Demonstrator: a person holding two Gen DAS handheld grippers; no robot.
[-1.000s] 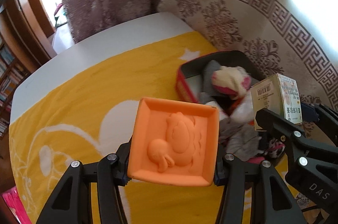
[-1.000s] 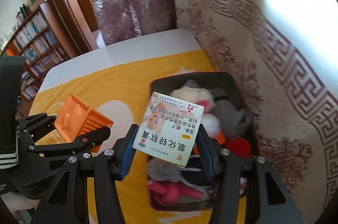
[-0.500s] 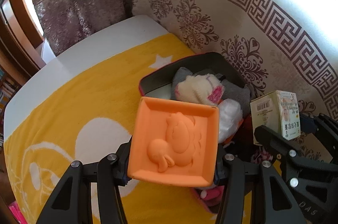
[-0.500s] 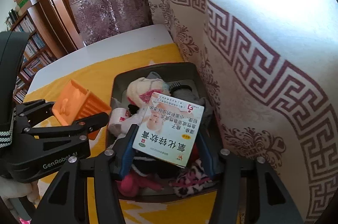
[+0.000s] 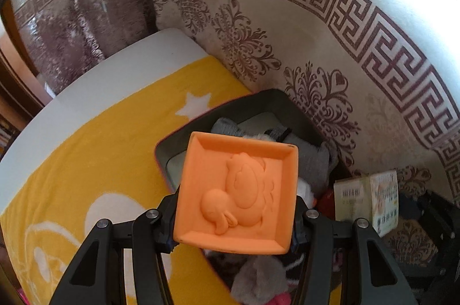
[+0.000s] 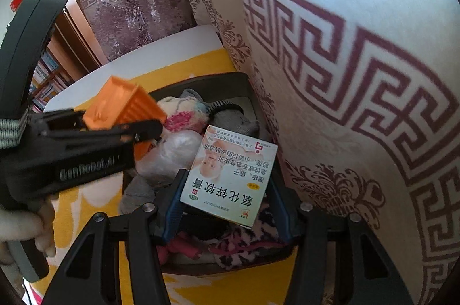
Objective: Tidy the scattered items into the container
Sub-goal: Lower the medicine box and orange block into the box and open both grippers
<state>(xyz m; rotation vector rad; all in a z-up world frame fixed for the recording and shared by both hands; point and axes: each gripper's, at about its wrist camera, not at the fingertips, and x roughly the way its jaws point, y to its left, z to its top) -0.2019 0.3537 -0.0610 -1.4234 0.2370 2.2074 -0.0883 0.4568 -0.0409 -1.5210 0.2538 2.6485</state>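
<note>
left wrist view: the stiff, light orange duck tray (image 5: 235,190) is squeezed by its side edges in the left fingers (image 5: 234,221) over the dark box (image 5: 276,103). the crushable small carton (image 6: 230,175) is pinched by the right fingers (image 6: 225,207).

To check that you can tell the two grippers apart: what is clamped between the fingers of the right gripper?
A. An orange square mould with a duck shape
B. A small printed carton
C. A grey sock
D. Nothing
B: in the right wrist view the right gripper has its fingers pressed on a printed carton, above the dark container; the orange mould sits in the left gripper.
</note>
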